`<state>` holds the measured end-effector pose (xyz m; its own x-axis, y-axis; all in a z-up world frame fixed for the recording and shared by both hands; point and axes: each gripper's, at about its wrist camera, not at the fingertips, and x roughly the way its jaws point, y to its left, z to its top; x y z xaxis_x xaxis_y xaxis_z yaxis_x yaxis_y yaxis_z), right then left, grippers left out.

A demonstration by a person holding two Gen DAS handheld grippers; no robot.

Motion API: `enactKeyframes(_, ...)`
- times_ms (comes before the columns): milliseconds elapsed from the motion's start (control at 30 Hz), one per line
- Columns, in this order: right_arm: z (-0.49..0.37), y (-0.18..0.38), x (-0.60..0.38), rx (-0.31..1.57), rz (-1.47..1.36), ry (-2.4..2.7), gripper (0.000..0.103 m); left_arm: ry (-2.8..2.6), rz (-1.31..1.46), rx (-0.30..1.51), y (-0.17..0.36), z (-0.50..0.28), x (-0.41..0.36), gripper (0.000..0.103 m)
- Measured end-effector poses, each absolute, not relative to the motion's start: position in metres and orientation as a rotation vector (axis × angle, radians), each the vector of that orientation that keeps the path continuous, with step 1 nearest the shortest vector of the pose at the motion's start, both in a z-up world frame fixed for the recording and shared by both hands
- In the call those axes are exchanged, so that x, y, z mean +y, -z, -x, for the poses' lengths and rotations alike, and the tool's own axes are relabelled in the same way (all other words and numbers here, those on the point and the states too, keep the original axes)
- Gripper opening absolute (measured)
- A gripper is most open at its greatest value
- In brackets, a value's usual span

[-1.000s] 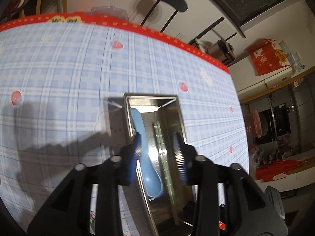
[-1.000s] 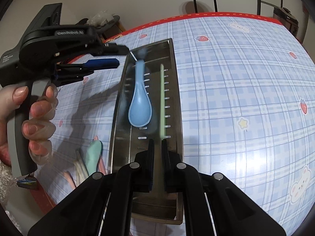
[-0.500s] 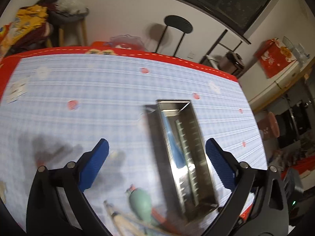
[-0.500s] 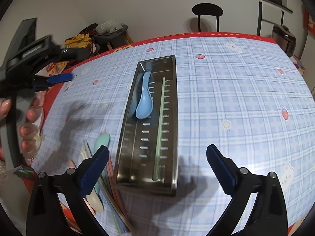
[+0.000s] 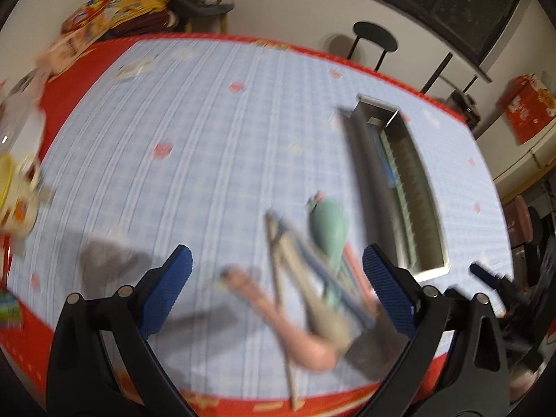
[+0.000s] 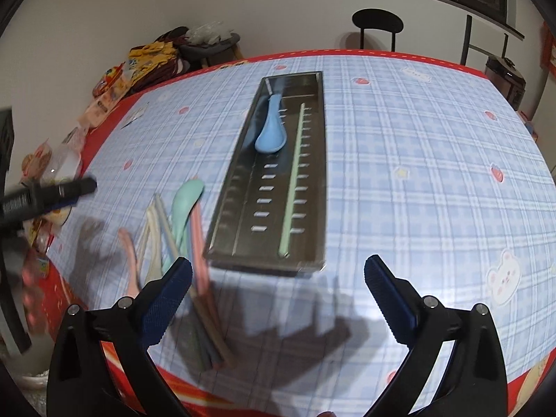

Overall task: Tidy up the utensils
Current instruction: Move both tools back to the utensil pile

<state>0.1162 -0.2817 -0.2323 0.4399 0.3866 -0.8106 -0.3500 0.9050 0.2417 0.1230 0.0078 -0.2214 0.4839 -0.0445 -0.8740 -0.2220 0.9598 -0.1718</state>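
Note:
A long steel tray (image 6: 316, 180) (image 5: 361, 160) lies on the blue checked tablecloth. In it rest a blue spoon (image 6: 272, 128) and a pale green chopstick (image 6: 293, 180). Left of the tray lies a loose heap of utensils: a mint green spoon (image 6: 186, 201) (image 5: 328, 226), a pink spoon (image 5: 295, 333), and several pastel chopsticks (image 6: 156, 229). My left gripper (image 5: 276, 292) hangs open over that heap, holding nothing. My right gripper (image 6: 278, 299) stands open before the tray's near end, empty. The other gripper's tip (image 6: 69, 187) shows at the left of the right wrist view.
Snack bags and packets (image 6: 114, 80) crowd the table's far left corner. A bowl (image 5: 14, 187) sits at the left edge. A black stool (image 6: 377, 22) stands behind the table. The red table border (image 6: 194, 389) runs close under the grippers.
Both grippers opened wide, letting go of the blue spoon and the green chopstick in the tray. The left one swung left to above the loose heap; the right one pulled back from the tray.

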Motion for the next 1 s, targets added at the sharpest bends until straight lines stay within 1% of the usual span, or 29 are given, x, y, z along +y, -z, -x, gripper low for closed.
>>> enactKeyframes(133,-0.102,0.233,-0.274,1.006,-0.035,-0.515,0.097,-0.159,0.301,1.082,0.237,-0.083,0.006,0.097)
enactKeyframes(200,-0.097,0.238,-0.27,1.032,-0.025,-0.547,0.097,-0.176,0.323,1.092,0.245,-0.066,0.005,0.097)
enactKeyframes(233,-0.092,0.243,-0.267,1.066,-0.017,-0.581,0.097,-0.183,0.327,1.094,0.247,-0.061,0.004,0.097)
enactKeyframes(400,-0.083,0.25,-0.266,1.089,0.018,-0.596,0.097,-0.23,0.34,1.095,0.256,-0.04,-0.002,0.097)
enactKeyframes(433,-0.082,0.251,-0.267,1.093,0.017,-0.597,0.095,-0.235,0.353,1.095,0.258,-0.036,-0.003,0.097)
enactKeyframes(467,-0.081,0.251,-0.268,1.096,0.018,-0.602,0.092,-0.235,0.361,1.095,0.259,-0.036,-0.004,0.097)
enactKeyframes(500,-0.081,0.252,-0.269,1.098,0.023,-0.612,0.084,-0.236,0.372,1.095,0.26,-0.034,-0.004,0.097)
enactKeyframes(533,-0.08,0.252,-0.269,1.102,0.03,-0.624,0.078,-0.238,0.383,1.095,0.261,-0.033,-0.005,0.097)
enactKeyframes(567,-0.08,0.253,-0.268,1.105,0.037,-0.635,0.075,-0.239,0.389,1.095,0.261,-0.033,-0.005,0.097)
enactKeyframes(600,-0.081,0.253,-0.268,1.105,0.04,-0.649,0.068,-0.238,0.393,1.094,0.261,-0.032,-0.007,0.097)
enactKeyframes(633,-0.082,0.252,-0.268,1.103,0.04,-0.664,0.059,-0.236,0.391,1.092,0.261,-0.033,-0.008,0.097)
enactKeyframes(667,-0.083,0.252,-0.266,1.102,0.046,-0.678,0.054,-0.233,0.39,1.088,0.26,-0.033,-0.009,0.097)
enactKeyframes(733,-0.086,0.254,-0.261,1.097,0.067,-0.706,0.032,-0.229,0.39,1.077,0.258,-0.032,-0.01,0.096)
enactKeyframes(767,-0.088,0.254,-0.258,1.093,0.081,-0.716,0.028,-0.228,0.39,1.072,0.256,-0.033,-0.011,0.096)
enactKeyframes(800,-0.091,0.255,-0.252,1.088,0.097,-0.729,0.021,-0.227,0.386,1.068,0.255,-0.033,-0.012,0.096)
enactKeyframes(833,-0.092,0.255,-0.249,1.083,0.108,-0.741,0.018,-0.226,0.382,1.068,0.254,-0.034,-0.012,0.096)
enactKeyframes(900,-0.096,0.258,-0.236,1.07,0.154,-0.77,0.014,-0.223,0.378,1.071,0.255,-0.034,-0.012,0.096)
enactKeyframes(1000,-0.097,0.261,-0.229,1.073,0.174,-0.787,0.012,-0.223,0.381,1.08,0.256,-0.033,-0.01,0.096)
